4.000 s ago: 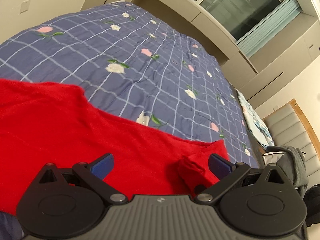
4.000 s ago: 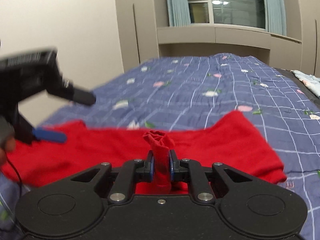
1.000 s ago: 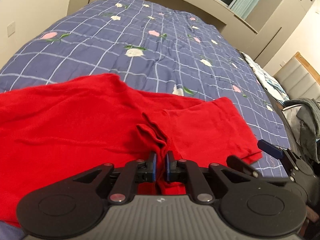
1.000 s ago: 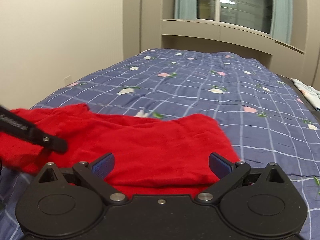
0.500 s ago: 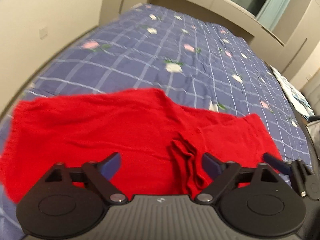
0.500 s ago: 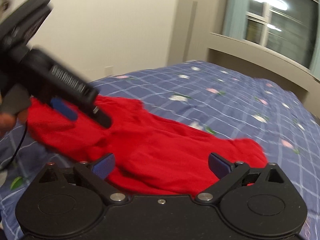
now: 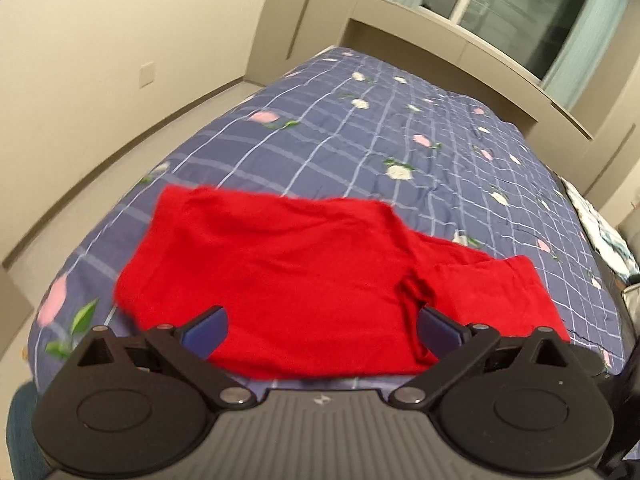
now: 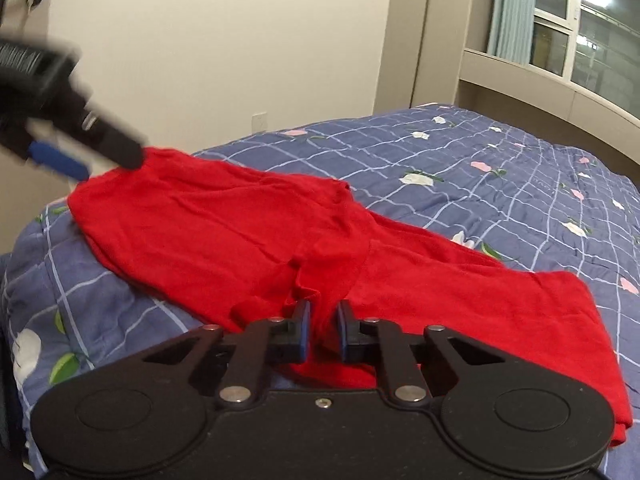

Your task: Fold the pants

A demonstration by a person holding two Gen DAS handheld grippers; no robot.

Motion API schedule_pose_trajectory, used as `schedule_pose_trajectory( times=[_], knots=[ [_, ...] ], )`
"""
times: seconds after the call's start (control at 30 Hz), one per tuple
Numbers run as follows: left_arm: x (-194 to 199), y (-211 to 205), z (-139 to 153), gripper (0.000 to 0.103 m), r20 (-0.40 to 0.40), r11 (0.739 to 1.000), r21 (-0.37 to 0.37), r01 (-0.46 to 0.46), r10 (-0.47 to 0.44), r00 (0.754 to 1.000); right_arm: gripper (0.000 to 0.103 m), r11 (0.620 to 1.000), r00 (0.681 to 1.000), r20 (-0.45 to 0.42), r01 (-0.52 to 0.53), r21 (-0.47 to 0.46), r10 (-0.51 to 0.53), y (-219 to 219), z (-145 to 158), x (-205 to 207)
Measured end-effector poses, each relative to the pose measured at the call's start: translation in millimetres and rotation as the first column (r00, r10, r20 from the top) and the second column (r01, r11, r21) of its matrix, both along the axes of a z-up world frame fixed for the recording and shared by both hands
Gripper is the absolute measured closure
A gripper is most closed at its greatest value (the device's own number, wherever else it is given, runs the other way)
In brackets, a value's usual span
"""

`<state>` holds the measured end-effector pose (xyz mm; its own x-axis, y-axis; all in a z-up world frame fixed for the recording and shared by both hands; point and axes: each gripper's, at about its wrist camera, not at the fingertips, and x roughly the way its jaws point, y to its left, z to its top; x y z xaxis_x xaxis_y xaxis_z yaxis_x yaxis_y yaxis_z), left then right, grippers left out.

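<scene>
Red pants [image 7: 300, 260] lie spread across the near end of the bed, with a bunched fold [image 7: 412, 300] right of their middle. My left gripper [image 7: 322, 328] hovers over their near edge; its jaws are opening wide and grip nothing. In the right wrist view the pants [image 8: 224, 220] stretch from far left to near right. My right gripper [image 8: 323, 330] is closing on a pinch of red cloth at the near edge, which fills the narrow gap between its pads. The left gripper [image 8: 106, 166] shows blurred over the pants' far left corner.
The bed carries a blue checked quilt [image 7: 360, 140] with flower prints. Its left edge drops to the floor [image 7: 120, 132] beside a beige wall. A window ledge [image 7: 460, 48] runs behind the far end. Light bedding [image 7: 608, 232] lies at the right edge.
The left gripper let go of the bunched fold, opened wide and drew back and leftward. The right gripper, open before, has closed on the pants' near edge.
</scene>
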<state>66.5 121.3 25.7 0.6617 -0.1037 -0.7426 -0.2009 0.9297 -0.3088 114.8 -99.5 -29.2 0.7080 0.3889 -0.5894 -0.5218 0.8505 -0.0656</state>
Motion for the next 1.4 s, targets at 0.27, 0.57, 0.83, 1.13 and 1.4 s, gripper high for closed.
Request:
schedule_pose_trajectory(
  times=[0.27, 0.57, 0.83, 1.13, 1.4],
  knots=[
    [-12.3, 21.6, -26.6, 0.001, -0.066, 0.996, -0.053, -0.067, 0.064, 0.996, 0.103, 1.000, 0.999, -0.030, -0.015, -0.007, 0.015, 1.1, 7.3, -10.1],
    [-20.1, 31.5, -36.4, 0.001, -0.078, 0.993, -0.069, -0.096, 0.090, 0.993, 0.071, 0.995, 0.999, 0.027, -0.041, -0.093, 0.043, 20.5, 1.4, -16.6],
    [-25.1, 31.3, -34.8, 0.001, -0.062, 0.993, -0.079, -0.092, 0.087, 0.994, 0.099, 0.994, 0.999, 0.016, -0.030, -0.104, 0.032, 32.1, 0.0, -0.8],
    [-23.9, 31.0, -39.2, 0.001, -0.068, 0.992, -0.086, -0.095, 0.089, 0.994, 0.098, 0.996, 0.998, 0.013, -0.054, -0.067, 0.055, 27.3, 18.9, -18.8],
    [-24.2, 41.8, -42.3, 0.001, -0.064, 0.986, -0.091, -0.143, 0.138, 0.988, 0.049, 1.000, 0.999, 0.027, -0.026, 0.011, 0.026, 18.9, 22.0, -9.1]
  ],
)
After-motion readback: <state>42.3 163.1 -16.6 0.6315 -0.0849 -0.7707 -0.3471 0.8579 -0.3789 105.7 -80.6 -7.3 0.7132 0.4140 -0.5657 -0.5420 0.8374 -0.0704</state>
